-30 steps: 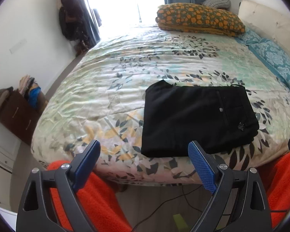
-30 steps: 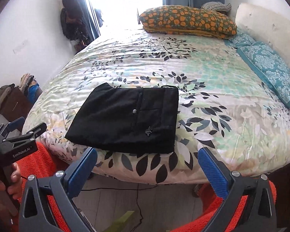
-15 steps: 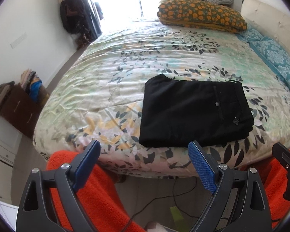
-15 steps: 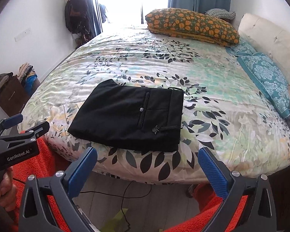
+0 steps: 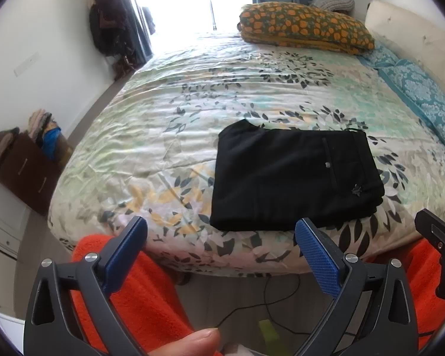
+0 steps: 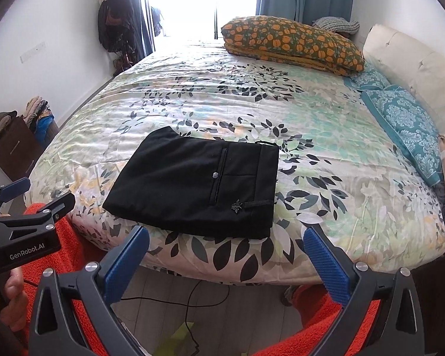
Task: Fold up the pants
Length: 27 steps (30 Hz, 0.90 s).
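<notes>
Black pants (image 5: 293, 178) lie folded into a flat rectangle near the front edge of the bed, waistband to the right; the right wrist view shows the pants (image 6: 198, 187) with a back pocket button. My left gripper (image 5: 221, 225) hangs in front of the bed's edge, short of the pants, its jaws opening with nothing between them. My right gripper (image 6: 226, 233) is open and empty too, just off the bed's front edge. Neither touches the pants. The left gripper (image 6: 23, 207) also shows at the left edge of the right wrist view.
The bed's floral cover (image 6: 326, 136) spreads beyond the pants. At its far end lie an orange-patterned pillow (image 6: 290, 44), teal pillows (image 6: 406, 124) and a white headboard (image 6: 415, 62). A brown drawer chest (image 5: 23, 172) stands left. The person's orange-clad legs (image 5: 127, 293) and a floor cable (image 6: 190, 296) are below.
Both views have drawn back a little from the bed, so the pants look farther off. The right gripper has come into the left view's right edge, and a thumb shows at its bottom.
</notes>
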Motion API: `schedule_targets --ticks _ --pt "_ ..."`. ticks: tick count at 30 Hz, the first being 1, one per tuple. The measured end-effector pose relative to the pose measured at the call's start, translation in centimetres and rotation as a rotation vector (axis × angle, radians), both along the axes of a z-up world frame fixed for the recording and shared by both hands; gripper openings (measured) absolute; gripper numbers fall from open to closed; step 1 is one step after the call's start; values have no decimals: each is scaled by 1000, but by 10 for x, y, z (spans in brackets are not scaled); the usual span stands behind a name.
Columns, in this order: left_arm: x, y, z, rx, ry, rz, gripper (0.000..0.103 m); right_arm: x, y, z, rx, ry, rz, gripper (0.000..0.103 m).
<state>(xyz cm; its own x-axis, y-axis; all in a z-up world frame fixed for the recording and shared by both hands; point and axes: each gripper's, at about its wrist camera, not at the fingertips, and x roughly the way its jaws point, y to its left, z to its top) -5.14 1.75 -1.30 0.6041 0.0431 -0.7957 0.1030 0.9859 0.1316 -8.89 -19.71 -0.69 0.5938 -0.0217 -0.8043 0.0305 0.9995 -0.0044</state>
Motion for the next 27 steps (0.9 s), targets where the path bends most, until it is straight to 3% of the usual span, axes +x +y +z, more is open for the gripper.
schedule_targets --ticks 27 --pt "1 -5 -4 5 34 -18 100 5 5 -8 -27 34 -6 103"
